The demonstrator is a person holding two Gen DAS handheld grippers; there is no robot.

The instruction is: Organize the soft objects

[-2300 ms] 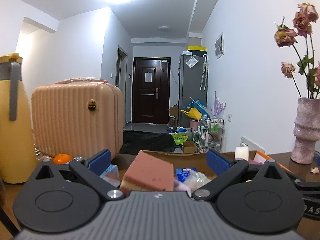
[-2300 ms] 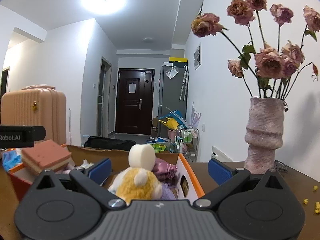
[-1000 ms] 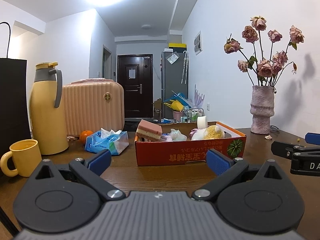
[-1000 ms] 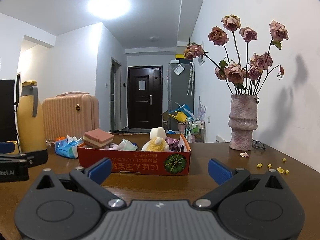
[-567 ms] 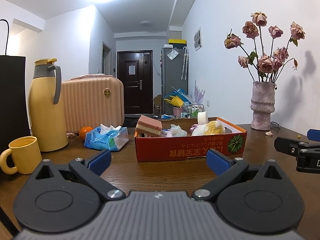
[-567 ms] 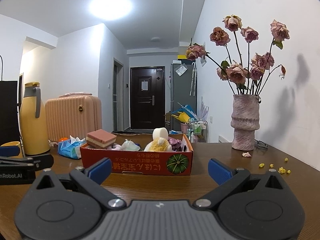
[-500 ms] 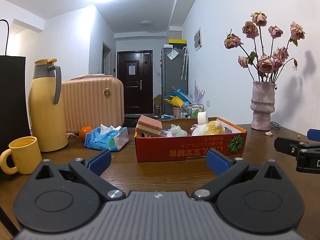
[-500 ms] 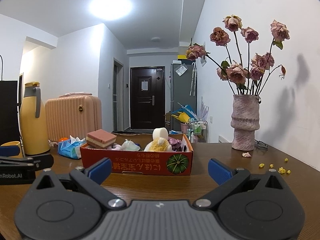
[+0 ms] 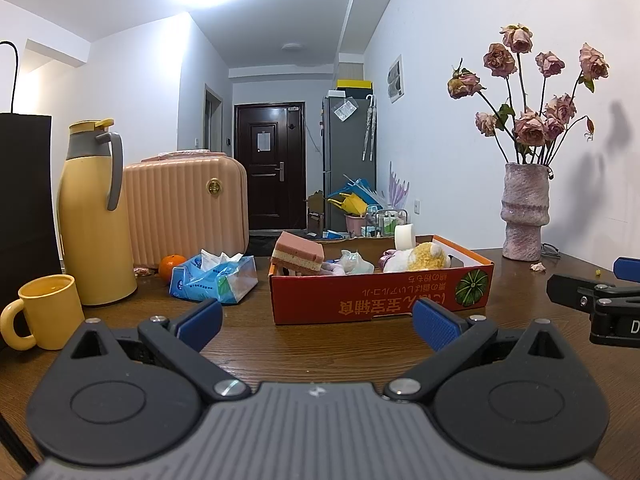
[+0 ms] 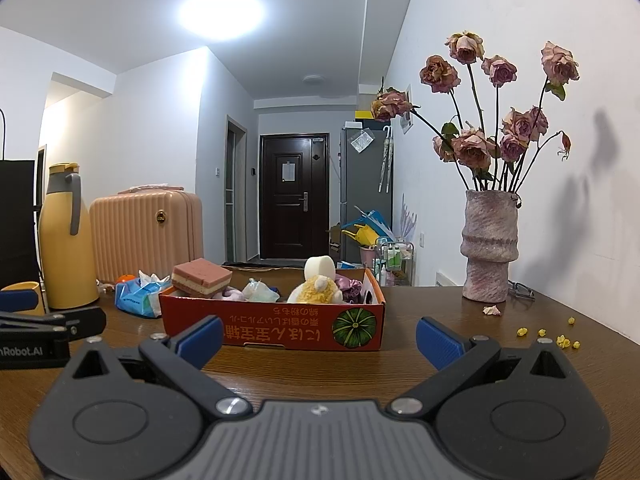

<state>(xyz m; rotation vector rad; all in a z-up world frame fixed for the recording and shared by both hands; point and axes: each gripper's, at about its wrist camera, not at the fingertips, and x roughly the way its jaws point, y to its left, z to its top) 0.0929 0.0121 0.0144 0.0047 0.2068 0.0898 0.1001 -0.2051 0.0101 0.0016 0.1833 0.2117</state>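
Both tools are spread wide and hold nothing: the left tool [image 9: 317,326] and the right tool [image 10: 319,340] hover low over the wooden bench [image 9: 320,352]. At twelve o'clock from each sits the red cardboard box [image 9: 380,298] holding the soft things (pink layered sponge [image 9: 298,257], yellow plush toy [image 9: 424,257], white foam roll [image 10: 319,268]). A tissue pack [image 9: 214,281] lies at ten o'clock, just beside the box.

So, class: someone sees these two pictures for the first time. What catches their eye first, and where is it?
Probably the red cardboard box at the table's centre, piled with soft things: a pink sponge at its left end, a yellow plush toy toward its right. Next, the dried roses in a pink vase by the right wall, and the yellow thermos at far left.
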